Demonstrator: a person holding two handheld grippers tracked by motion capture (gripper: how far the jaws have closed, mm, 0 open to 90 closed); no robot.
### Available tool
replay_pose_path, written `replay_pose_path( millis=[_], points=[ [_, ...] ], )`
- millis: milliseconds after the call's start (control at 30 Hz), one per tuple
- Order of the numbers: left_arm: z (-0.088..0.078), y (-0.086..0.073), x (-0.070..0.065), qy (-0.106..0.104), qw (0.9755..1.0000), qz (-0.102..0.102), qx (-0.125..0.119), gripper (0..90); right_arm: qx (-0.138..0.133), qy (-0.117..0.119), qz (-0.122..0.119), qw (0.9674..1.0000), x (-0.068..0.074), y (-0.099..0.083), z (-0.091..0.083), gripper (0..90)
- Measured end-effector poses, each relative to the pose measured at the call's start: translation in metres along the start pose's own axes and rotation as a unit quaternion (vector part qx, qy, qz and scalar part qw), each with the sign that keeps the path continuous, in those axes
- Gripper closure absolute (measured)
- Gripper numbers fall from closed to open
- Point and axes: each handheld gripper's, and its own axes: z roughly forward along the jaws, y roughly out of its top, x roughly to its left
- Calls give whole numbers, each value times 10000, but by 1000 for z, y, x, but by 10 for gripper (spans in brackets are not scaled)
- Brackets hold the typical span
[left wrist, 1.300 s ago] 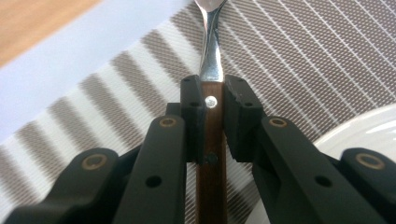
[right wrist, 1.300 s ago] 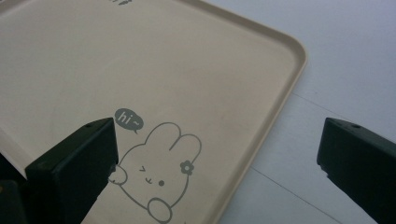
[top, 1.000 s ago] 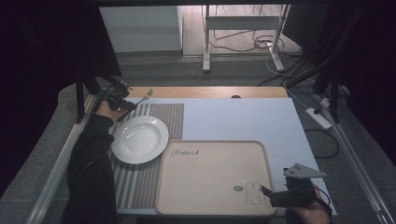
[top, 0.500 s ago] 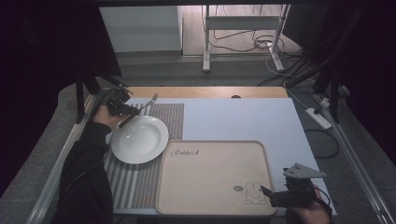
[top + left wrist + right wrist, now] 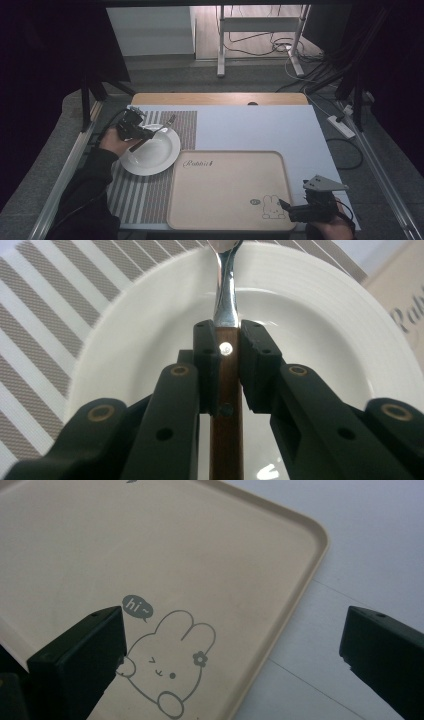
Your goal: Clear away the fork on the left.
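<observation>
Here, left claw (image 5: 227, 360) gripping wood-handled utensil (image 5: 226, 405)

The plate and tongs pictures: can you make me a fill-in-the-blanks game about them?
1. The left tongs are shut on a ____ with a brown wooden handle.
2. That utensil hangs over the white ____.
3. The tray has a cartoon ____ drawn on it.
4. The right tongs are ____, holding nothing.

Missing words: spoon; plate; rabbit; open
</observation>
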Motion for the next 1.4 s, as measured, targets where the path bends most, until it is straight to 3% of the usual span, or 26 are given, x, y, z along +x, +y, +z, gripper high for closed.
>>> replay_pose_path(
  millis=[167, 433, 467, 767, 800, 967, 1000, 1033, 1200, 1233, 1367, 1400],
  points=[
    [0, -3, -14, -67, 9999, 95, 32, 779, -4, -1, -6, 10000, 0, 0, 0, 0],
    [1, -5, -57, -190, 9991, 391, 15, 778, -9, -3, -5, 10000, 0, 0, 0, 0],
    [1, -5, -57, -190, 9991, 391, 15, 778, -9, -3, -5, 10000, 0, 0, 0, 0],
    [3, -6, -103, -393, 9979, 514, -53, 778, -26, 18, -30, 10000, 1, 0, 0, 0],
    [3, -6, -103, -393, 9979, 514, -53, 779, -20, 20, -35, 10000, 1, 0, 0, 0],
    [15, 3, -137, -540, 9961, 702, -16, 778, -17, 19, -66, 10000, 1, 0, 0, 0],
    [15, 3, -137, -540, 9961, 702, -16, 779, -17, 24, -70, 10000, 1, 0, 0, 0],
    [20, 6, -148, -570, 9958, 715, -6, 778, -16, 24, -72, 10000, 1, 0, 0, 0],
    [35, 11, -174, -747, 9947, 708, 13, 778, -4, 32, -102, 9999, 2, 0, 0, 0],
    [35, 11, -174, -747, 9947, 708, 13, 778, 5, 32, -104, 9999, 2, 0, 0, 0],
    [51, 15, -200, -772, 9935, 826, 153, 778, 14, 25, -126, 9999, 2, 0, 0, 0],
    [51, 15, -200, -772, 9935, 826, 153, 778, 14, 25, -126, 9999, 2, 0, 0, 0]
  ],
)
